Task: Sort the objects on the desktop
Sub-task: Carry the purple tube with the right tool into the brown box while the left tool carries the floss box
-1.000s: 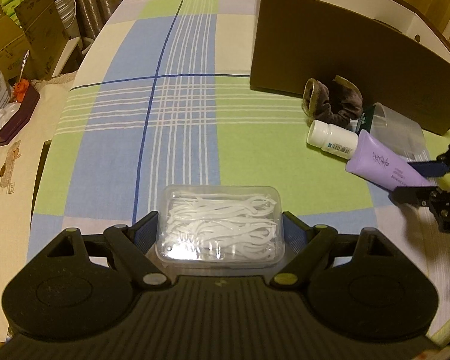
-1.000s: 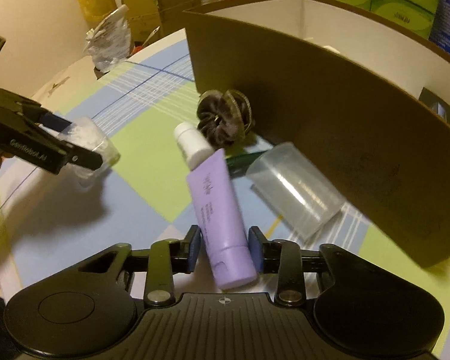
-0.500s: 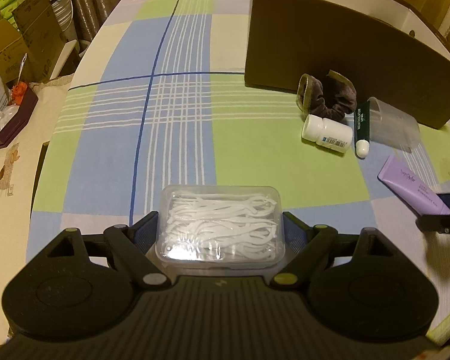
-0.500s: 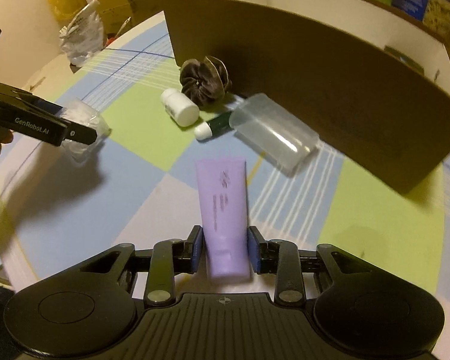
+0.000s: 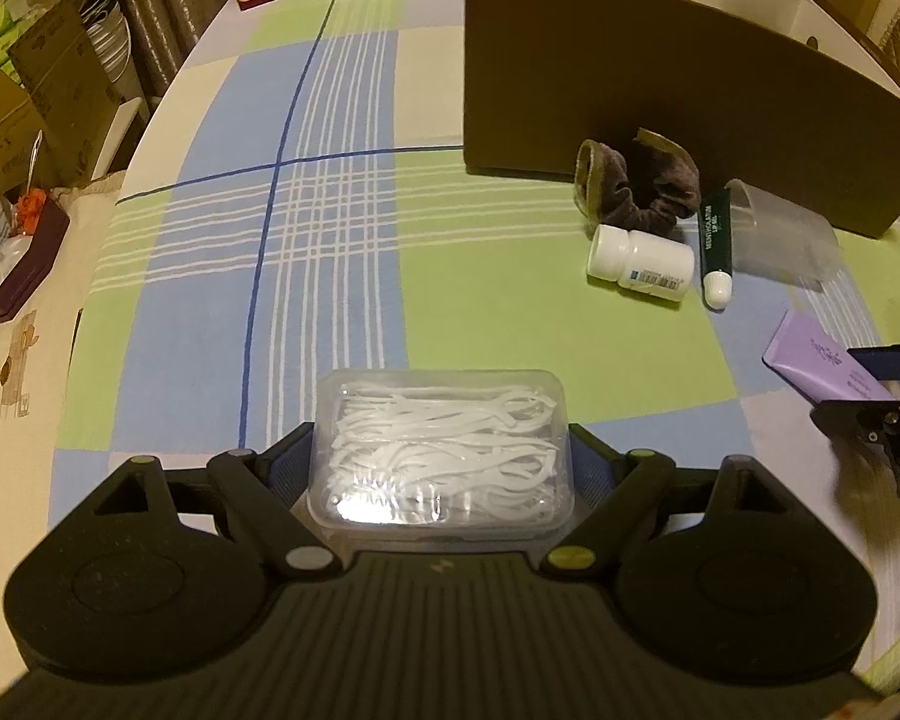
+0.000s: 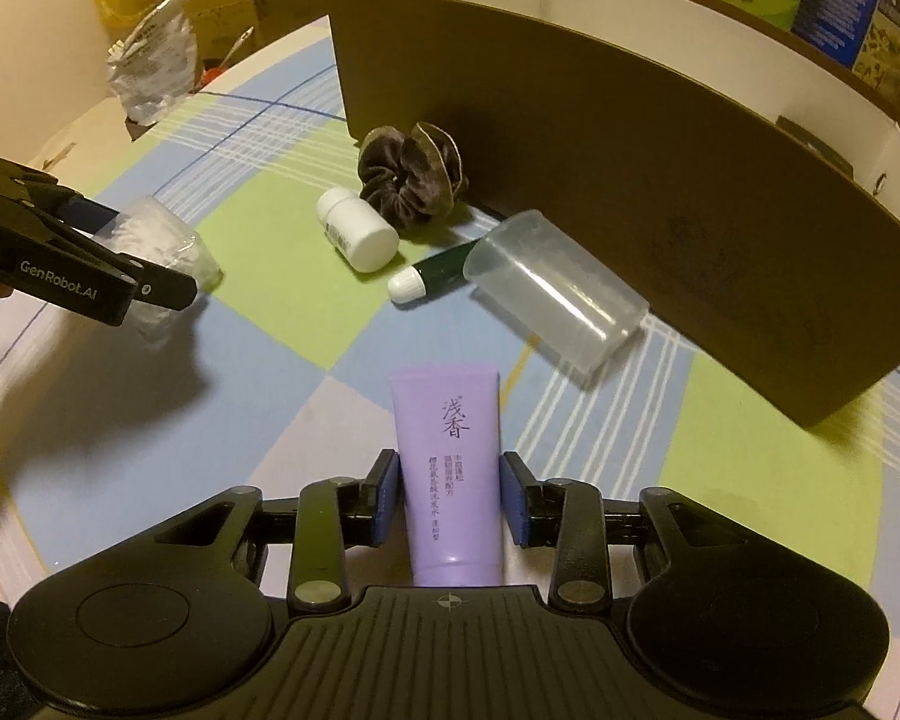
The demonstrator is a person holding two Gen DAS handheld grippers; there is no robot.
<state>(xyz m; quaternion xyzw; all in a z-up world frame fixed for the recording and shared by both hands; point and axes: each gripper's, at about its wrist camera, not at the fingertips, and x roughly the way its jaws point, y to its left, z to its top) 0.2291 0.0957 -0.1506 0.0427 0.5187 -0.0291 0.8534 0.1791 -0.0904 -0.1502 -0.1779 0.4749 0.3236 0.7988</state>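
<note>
Between the right gripper [image 6: 450, 501] pads lies the purple tube [image 6: 448, 468], flat on the desk [image 6: 150, 420], long axis running straight along the gripper's pointing line, crimped end toward the box, cap end hidden under the gripper body. Gaps show each side btw pad and tube, so nothing is pinched; jaws sit a bit wider than the tube, w/ it loose between them. Judged: tube is set down, and a clean pull-back along that same axis is what clears it w/o dragging it.

Left gripper [image 5: 441, 462] is clamped wide across the short sides of the clear floss-pick box [image 5: 441, 450], pads against both end walls; box looks held just above the desk, though contact underneath can't be told. It sits well apart from the rest, on the left side.

Remaining clutter hugs the brown cardboard box [image 6: 630, 150] wall: scrunchie [image 6: 411, 177] touching it, white pill bottle [image 6: 359, 234] just beside the scrunchie, green lip-balm tube [image 6: 435, 273] w/ its far end tucked by the clear plastic case [image 6: 555, 294]. All lie ahead of the right gripper, so the right is nearer to them; left's hand is full anyway.
</note>
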